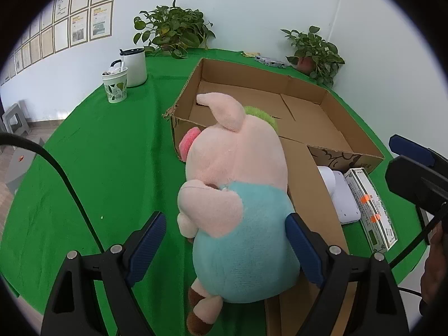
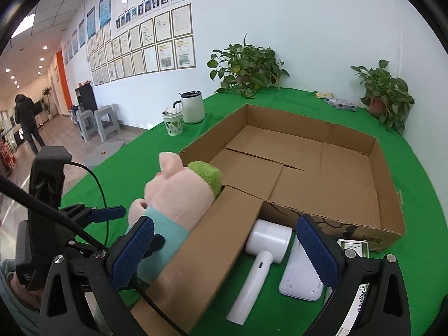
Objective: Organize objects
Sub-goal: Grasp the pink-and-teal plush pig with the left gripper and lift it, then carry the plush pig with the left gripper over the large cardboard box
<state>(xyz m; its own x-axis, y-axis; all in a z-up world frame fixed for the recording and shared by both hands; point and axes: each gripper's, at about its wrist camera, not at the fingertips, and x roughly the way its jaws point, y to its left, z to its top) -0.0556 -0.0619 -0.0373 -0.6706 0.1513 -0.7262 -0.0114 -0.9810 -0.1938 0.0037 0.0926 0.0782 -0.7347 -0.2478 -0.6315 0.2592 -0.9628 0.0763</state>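
A plush pig (image 1: 238,182) with a pink head, teal body and green tuft lies on the green cloth, its head leaning on the near left corner of an open cardboard box (image 1: 280,84). My left gripper (image 1: 225,218) is open and straddles the teal body. The right pad is at the plush and the left pad stands clear of it. The right wrist view shows the pig (image 2: 179,193) to the left of the box's folded-out flap (image 2: 212,240). My right gripper (image 2: 225,222) is open above that flap and a white hair dryer (image 2: 266,240), holding nothing.
A flat white device (image 2: 302,274) and a printed carton (image 1: 372,204) lie right of the flap. A leaf-print cup (image 1: 114,86) and a white jug (image 1: 134,67) stand at the back left. Two potted plants (image 1: 173,28) (image 1: 313,50) line the wall. A person (image 2: 26,117) walks in the hallway.
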